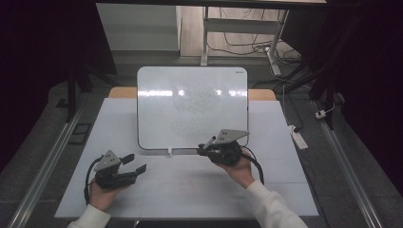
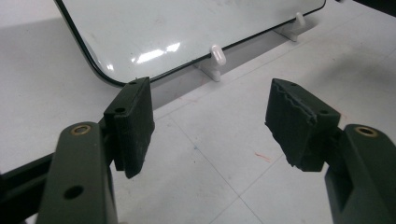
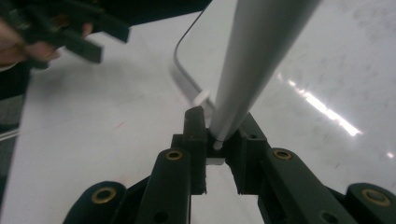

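Observation:
A white whiteboard (image 1: 190, 104) leans up on small white feet (image 2: 215, 58) at the back of the white table (image 1: 190, 194). My right gripper (image 1: 205, 148) hovers at the board's lower edge, right of centre, shut on a grey-white marker (image 3: 261, 46) that points up and forward out of the jaws. Faint smudged marks show on the board's face (image 3: 336, 84). My left gripper (image 1: 134, 163) is held low over the table's front left, open with nothing between its pads (image 2: 135, 121). It faces the board's lower left corner (image 2: 107, 77). It also appears in the right gripper view, left gripper (image 3: 70, 32) at top left.
A white power strip (image 1: 299, 137) and cables lie on the floor to the right of the table. Metal rails (image 1: 47, 161) run along the floor on both sides. Desk legs (image 1: 205, 38) stand beyond the board.

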`<act>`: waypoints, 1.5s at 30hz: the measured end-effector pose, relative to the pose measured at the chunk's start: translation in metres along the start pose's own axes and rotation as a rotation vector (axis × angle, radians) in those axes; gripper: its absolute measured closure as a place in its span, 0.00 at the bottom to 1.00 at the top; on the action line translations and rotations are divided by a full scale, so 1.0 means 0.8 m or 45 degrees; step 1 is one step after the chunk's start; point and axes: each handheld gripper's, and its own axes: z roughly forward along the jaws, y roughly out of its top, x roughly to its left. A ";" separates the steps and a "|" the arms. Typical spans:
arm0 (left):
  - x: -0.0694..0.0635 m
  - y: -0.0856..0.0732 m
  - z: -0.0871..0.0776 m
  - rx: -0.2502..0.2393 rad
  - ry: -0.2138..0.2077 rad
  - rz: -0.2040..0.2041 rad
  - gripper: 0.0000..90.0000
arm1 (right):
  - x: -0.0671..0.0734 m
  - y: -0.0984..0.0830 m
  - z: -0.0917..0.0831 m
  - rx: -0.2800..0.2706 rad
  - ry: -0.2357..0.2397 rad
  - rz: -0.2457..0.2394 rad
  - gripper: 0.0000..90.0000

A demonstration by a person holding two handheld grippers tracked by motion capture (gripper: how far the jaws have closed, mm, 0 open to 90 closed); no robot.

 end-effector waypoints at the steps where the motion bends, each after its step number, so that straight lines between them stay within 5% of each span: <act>1: 0.000 0.000 0.000 0.000 0.001 0.002 0.37 | 0.004 -0.004 -0.005 0.004 0.009 0.000 0.86; 6: -0.002 0.002 0.001 -0.007 0.003 0.008 0.37 | 0.008 -0.023 -0.018 -0.007 0.043 0.037 0.86; 21: -0.023 0.023 0.004 -0.042 -0.020 0.087 0.36 | 0.010 -0.035 -0.008 0.034 0.080 0.101 0.86; 32: -0.075 0.085 0.041 -0.053 -0.175 0.212 0.37 | 0.011 -0.036 0.002 0.025 0.114 0.168 0.86; 45: -0.132 0.132 0.092 -0.060 -0.321 0.342 0.41 | 0.010 -0.036 0.009 0.000 0.162 0.230 0.86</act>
